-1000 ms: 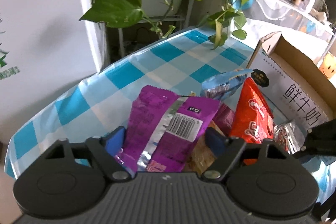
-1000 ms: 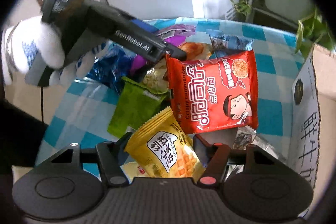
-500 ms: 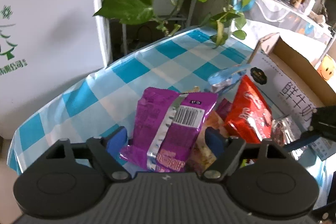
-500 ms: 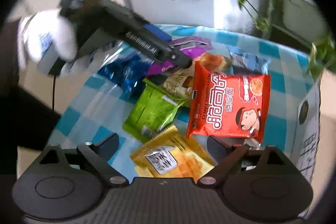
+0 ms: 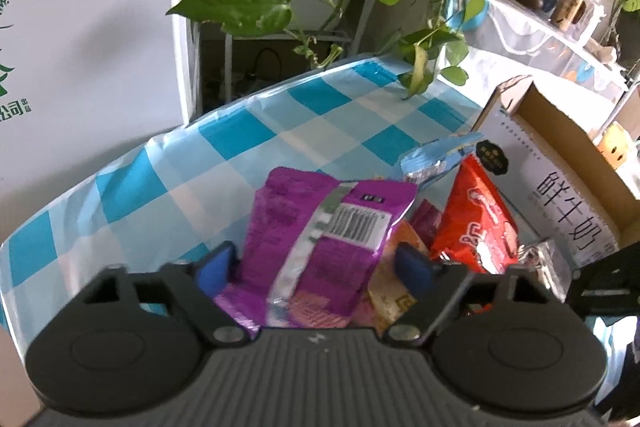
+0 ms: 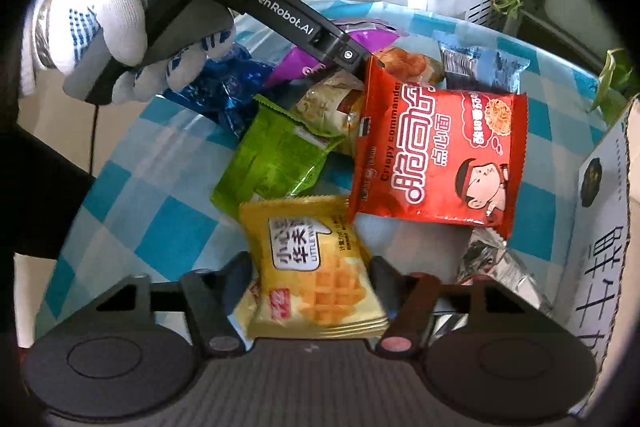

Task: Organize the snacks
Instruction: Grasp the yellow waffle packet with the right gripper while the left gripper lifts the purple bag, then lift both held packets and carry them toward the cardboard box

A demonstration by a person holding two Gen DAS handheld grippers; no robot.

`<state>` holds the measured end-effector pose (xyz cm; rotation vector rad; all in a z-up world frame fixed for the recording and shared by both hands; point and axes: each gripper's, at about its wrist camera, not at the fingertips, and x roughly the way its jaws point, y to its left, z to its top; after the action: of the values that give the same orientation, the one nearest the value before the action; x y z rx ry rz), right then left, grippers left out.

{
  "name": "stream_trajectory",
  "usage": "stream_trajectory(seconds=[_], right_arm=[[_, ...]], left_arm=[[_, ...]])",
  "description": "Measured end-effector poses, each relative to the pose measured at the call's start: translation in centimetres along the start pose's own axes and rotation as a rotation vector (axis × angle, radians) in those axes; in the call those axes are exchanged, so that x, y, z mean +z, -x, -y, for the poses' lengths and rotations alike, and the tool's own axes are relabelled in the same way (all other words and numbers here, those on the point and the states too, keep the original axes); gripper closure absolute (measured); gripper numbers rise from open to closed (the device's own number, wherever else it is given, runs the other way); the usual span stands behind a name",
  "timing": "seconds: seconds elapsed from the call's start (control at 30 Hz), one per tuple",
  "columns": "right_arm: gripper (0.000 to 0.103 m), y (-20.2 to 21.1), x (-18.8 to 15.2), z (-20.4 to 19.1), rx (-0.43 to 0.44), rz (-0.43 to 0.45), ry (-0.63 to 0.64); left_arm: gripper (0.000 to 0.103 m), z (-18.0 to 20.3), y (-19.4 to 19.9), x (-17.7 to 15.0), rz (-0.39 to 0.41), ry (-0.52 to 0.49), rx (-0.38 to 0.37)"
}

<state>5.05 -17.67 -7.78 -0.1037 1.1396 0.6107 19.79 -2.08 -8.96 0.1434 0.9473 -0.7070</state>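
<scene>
Both sets of fingers just closed, left gripper (image 5: 314,267) on the purple pack (image 5: 320,227), right gripper (image 6: 310,281) seemingly pinching the yellow waffle pack (image 6: 310,267), so either slippery wrapper could slide out when lifted.

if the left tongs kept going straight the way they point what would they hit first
Most likely the purple snack packet, which already lies between the left tongs; their jaws have just been closing around it. Past it is only checked tablecloth, though depth is hard to judge.

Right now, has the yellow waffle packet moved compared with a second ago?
Yes. The yellow waffle packet has rotated from tilted to straight; its top corner, earlier overlapping the red noodle packet's left edge, now just meets its lower-left corner.
</scene>
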Motion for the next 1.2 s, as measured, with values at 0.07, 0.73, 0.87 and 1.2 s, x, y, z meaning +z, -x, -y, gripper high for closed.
stream_trajectory(seconds=[0.07, 0.73, 0.87, 1.2], right_arm=[[0.043, 0.1, 0.1, 0.1, 0.015, -0.001, -0.013], [0.046, 3.8, 0.7, -1.4, -0.122, 0.133, -0.191], [0.046, 4.2, -0.2, -1.6, -0.155, 0.134, -0.248], [0.045, 4.8, -1.8, -1.3, -0.207, 0.168, -0.395]], left_arm=[[0.037, -0.3, 0.5, 0.1, -0.004, 0.032, 0.000], [0.044, 3.7, 7.8, -5.1, 0.165, 0.363, 0.050], [0.044, 4.0, 7.8, -7.5, 0.120, 0.430, 0.078], [0.038, 5.2, 8.0, -11.9, 0.101, 0.473, 0.079]])
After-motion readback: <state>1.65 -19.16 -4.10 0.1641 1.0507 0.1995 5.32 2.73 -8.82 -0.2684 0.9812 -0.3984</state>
